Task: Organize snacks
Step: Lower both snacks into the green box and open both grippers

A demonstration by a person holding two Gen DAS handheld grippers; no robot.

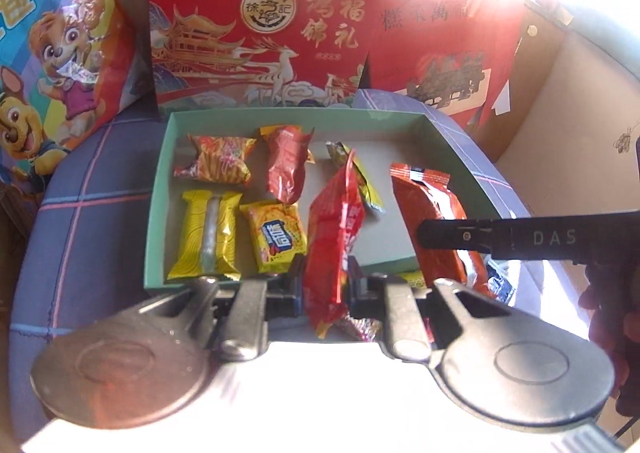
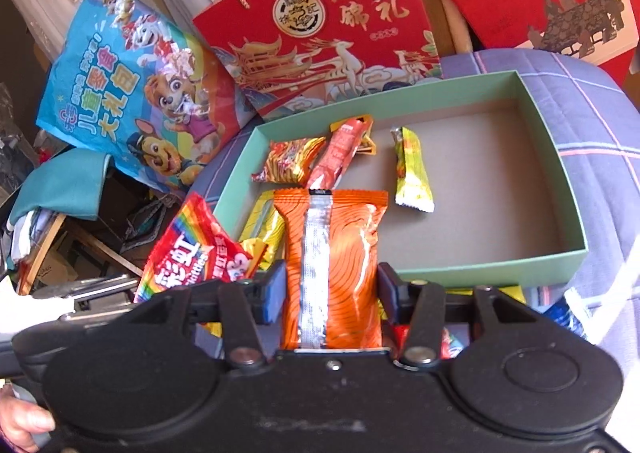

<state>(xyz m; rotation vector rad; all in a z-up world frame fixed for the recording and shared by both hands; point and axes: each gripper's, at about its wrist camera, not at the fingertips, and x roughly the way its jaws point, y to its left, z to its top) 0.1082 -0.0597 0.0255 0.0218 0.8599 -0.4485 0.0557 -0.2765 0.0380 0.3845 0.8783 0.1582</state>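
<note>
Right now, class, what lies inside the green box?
Inside the green box lie a striped red-yellow packet, a red sachet, a gold-green packet and yellow packets. The orange packet in the right tongs hides part of the floor.

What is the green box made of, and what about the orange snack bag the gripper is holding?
The green box looks like cardboard: matte walls, a dull grey-brown floor, crisp folded corners. The orange snack bag in the right gripper seems to be shiny plastic-foil film: it glints, it wrinkles, and a silvery seam runs down its middle.
</note>
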